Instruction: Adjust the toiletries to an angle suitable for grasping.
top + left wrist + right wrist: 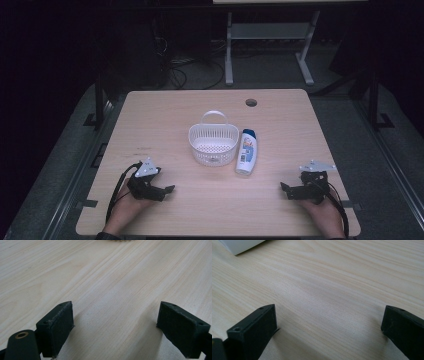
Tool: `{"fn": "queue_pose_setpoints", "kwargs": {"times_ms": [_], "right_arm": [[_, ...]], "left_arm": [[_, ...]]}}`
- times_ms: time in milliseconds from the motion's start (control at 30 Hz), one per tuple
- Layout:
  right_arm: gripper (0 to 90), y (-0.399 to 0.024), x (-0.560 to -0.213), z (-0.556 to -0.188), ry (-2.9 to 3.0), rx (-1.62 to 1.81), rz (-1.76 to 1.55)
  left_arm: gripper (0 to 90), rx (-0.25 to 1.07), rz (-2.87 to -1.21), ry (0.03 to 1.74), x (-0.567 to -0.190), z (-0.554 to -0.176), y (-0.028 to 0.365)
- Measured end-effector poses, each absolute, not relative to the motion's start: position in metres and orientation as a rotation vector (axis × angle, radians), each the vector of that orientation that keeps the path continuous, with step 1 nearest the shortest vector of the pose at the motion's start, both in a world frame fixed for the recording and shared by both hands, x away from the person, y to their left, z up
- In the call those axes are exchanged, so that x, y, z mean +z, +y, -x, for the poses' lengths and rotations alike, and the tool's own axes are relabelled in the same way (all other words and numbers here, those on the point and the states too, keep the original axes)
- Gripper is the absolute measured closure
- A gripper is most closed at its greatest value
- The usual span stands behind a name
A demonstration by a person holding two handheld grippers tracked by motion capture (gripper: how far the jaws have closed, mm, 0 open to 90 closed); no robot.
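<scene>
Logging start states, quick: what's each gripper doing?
Left gripper: open, holding nothing.
Right gripper: open, holding nothing.

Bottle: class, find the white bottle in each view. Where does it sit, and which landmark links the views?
High view: the bottle lies mid-table, just right of the basket.
Left gripper view: bare wood, with a pale sliver, likely the basket, at the top edge.
Right gripper view: a white corner, likely the bottle, top left.
Shared landmark: the wooden table.
</scene>
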State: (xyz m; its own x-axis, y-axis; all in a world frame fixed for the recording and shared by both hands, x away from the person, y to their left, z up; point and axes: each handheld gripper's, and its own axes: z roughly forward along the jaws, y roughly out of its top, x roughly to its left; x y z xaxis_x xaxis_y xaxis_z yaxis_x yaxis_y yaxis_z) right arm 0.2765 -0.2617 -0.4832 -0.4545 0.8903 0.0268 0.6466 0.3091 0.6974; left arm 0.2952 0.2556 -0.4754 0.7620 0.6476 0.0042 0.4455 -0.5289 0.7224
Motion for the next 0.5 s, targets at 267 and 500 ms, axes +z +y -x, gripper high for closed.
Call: {"fn": "queue_pose_setpoints", "kwargs": {"times_ms": [267, 500], "right_arm": [[0.0, -0.2622, -0.4832, -0.2741, 2.213, 0.922, -1.375], [39.2, -0.2634, -0.4733, -0.271, 2.179, 0.932, -1.448]], "left_arm": [[12.7, 0.356, -2.214, 0.824, -0.4754, -0.296, 0.2551], [12.7, 0.357, -2.214, 0.825, -0.4754, -0.2959, 0.2551]]}}
